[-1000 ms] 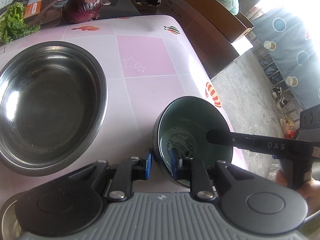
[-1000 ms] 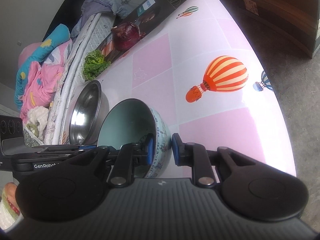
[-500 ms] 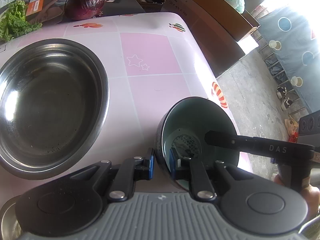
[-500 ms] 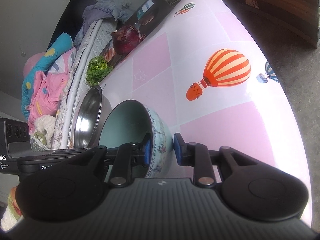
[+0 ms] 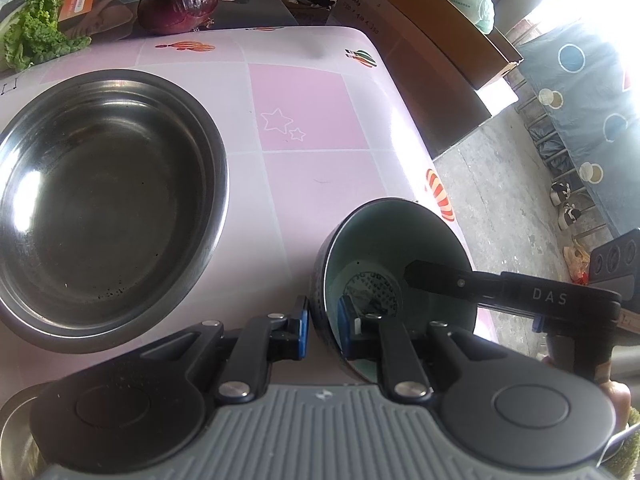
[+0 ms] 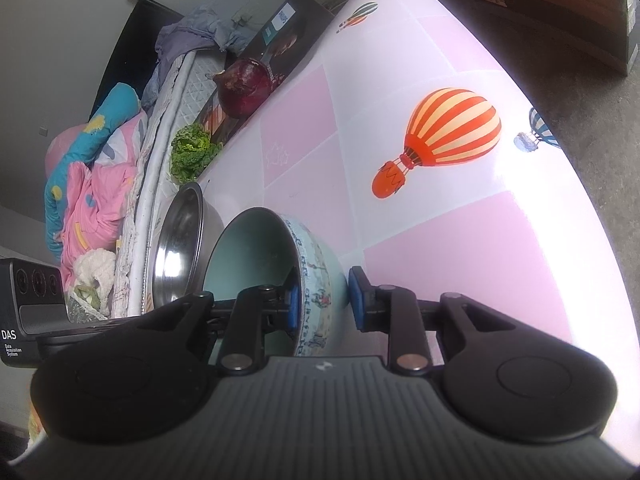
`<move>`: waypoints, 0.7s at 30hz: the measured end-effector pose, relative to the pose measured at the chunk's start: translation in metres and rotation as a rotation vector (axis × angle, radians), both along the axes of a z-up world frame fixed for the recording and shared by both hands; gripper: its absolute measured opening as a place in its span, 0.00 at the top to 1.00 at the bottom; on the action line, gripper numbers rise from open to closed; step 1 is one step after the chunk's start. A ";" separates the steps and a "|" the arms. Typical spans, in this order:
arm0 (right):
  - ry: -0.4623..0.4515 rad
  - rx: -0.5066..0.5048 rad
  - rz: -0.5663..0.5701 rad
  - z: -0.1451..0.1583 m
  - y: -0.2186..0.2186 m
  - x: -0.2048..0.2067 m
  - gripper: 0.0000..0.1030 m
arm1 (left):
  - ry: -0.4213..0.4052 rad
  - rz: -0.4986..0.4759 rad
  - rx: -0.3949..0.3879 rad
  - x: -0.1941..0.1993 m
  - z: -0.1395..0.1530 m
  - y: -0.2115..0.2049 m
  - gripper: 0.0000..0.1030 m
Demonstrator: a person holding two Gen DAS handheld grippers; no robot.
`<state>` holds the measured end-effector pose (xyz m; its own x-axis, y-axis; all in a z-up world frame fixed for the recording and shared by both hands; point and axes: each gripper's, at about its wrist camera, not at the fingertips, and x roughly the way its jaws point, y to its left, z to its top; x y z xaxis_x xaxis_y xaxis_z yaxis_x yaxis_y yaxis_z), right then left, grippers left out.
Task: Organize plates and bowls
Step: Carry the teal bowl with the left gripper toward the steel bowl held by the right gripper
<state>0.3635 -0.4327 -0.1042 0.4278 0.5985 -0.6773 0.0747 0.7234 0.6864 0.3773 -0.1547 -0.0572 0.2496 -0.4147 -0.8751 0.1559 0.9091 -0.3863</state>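
A ceramic bowl, teal inside with a blue-and-white pattern outside, hangs tilted just above the pink tablecloth near the table's right edge. My left gripper is shut on the bowl's near rim, one blue pad inside and one outside. My right gripper straddles the opposite rim. Its inner pad lies against the teal wall and its outer pad stands a sliver off the patterned wall. In the left wrist view one right finger reaches into the bowl. A large steel bowl sits to the left.
A red onion and lettuce lie at the table's far edge by a dark box. Another steel rim shows at bottom left. A cauliflower rests on bedding beyond the table. The table's right edge drops to concrete floor.
The right gripper's jaws have spread a little around the bowl's rim, while the left pads have drawn slightly tighter on it. The bowl has stayed nearly in place.
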 end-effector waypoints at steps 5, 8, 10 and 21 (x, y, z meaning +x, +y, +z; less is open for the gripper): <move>0.000 -0.007 0.001 0.003 0.001 0.001 0.77 | -0.004 0.004 -0.006 -0.001 0.000 0.001 0.85; -0.003 -0.008 0.000 0.005 0.001 0.001 0.77 | -0.008 0.006 -0.013 -0.002 0.001 0.002 0.85; -0.006 -0.007 0.000 0.006 0.001 0.001 0.77 | -0.013 0.003 -0.015 -0.003 0.003 0.003 0.85; -0.023 -0.006 0.000 0.015 0.000 0.000 0.77 | -0.032 0.002 -0.027 -0.007 0.009 0.008 0.85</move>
